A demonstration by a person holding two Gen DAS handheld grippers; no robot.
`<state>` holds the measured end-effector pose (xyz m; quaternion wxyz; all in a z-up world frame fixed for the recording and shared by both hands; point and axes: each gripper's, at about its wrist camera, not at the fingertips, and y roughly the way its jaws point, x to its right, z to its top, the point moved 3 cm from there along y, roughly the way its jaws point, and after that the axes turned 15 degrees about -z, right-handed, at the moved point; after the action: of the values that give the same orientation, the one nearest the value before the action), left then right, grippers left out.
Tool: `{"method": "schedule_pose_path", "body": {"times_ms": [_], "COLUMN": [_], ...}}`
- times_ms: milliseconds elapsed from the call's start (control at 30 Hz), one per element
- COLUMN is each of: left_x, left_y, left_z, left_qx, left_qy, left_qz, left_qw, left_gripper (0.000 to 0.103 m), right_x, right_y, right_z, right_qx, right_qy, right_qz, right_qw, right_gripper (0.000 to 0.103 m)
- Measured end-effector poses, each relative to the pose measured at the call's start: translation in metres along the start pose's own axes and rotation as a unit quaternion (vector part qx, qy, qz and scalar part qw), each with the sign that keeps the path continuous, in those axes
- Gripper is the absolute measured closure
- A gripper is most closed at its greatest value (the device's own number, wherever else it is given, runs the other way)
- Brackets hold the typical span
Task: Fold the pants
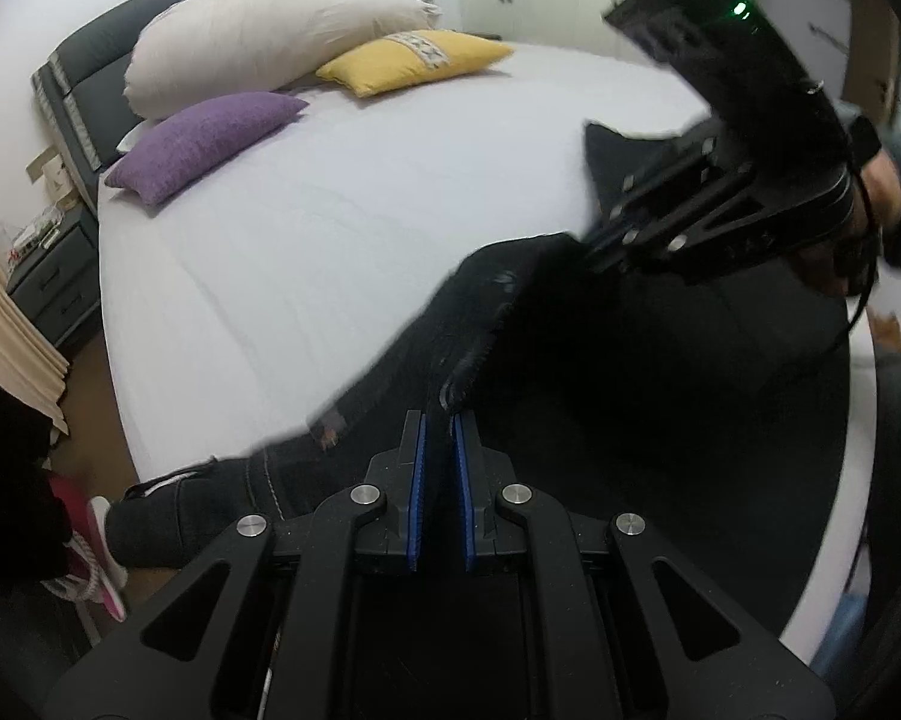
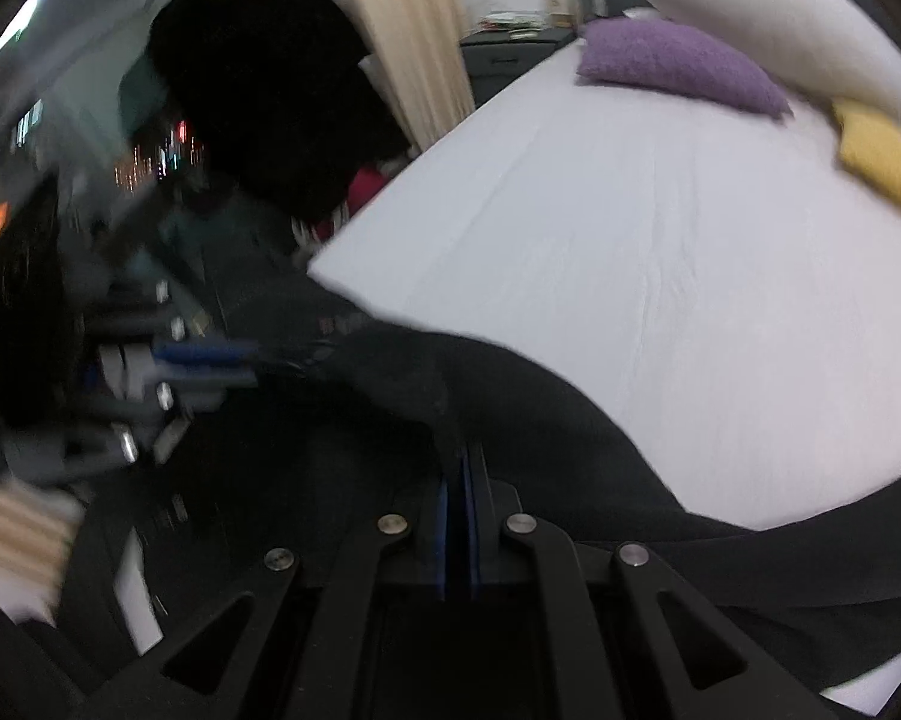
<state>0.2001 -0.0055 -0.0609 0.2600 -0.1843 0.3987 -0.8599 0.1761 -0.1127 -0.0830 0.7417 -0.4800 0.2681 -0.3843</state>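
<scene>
Currently both tongs clamped on the pants, left tongs on a ribbed edge, right tongs probably on another edge (blurry), cloth lifted over the bed near corner, stretched between them.

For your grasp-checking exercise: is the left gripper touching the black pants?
Touching. The left wrist view shows the left gripper closed on a fold of the black pants, fabric pinched between its blue pads.
</scene>
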Motion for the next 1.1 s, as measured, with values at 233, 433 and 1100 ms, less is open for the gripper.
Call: {"method": "schedule_pose_path", "body": {"times_ms": [233,433,1100], "left_x": [0.074,0.128,0.188], "left_y": [-0.003,-0.002,0.008], "left_z": [-0.058,-0.102,-0.129], "left_qx": [-0.042,-0.067,-0.099], "left_qy": [0.054,0.069,0.097], "left_qz": [-0.011,-0.033,-0.075], "left_qw": [0.9976,0.9948,0.9874], "left_gripper": [0.095,0.095,0.095], "right_x": [-0.052,-0.071,-0.096], "right_y": [-0.025,-0.03,-0.044], "right_z": [-0.065,-0.101,-0.15], "right_qx": [-0.006,-0.01,-0.007], "right_qy": [-0.141,-0.163,-0.164], "right_qz": [-0.067,-0.084,-0.145], "right_qw": [0.988,0.983,0.976], "right_gripper": [0.097,0.097,0.097]}}
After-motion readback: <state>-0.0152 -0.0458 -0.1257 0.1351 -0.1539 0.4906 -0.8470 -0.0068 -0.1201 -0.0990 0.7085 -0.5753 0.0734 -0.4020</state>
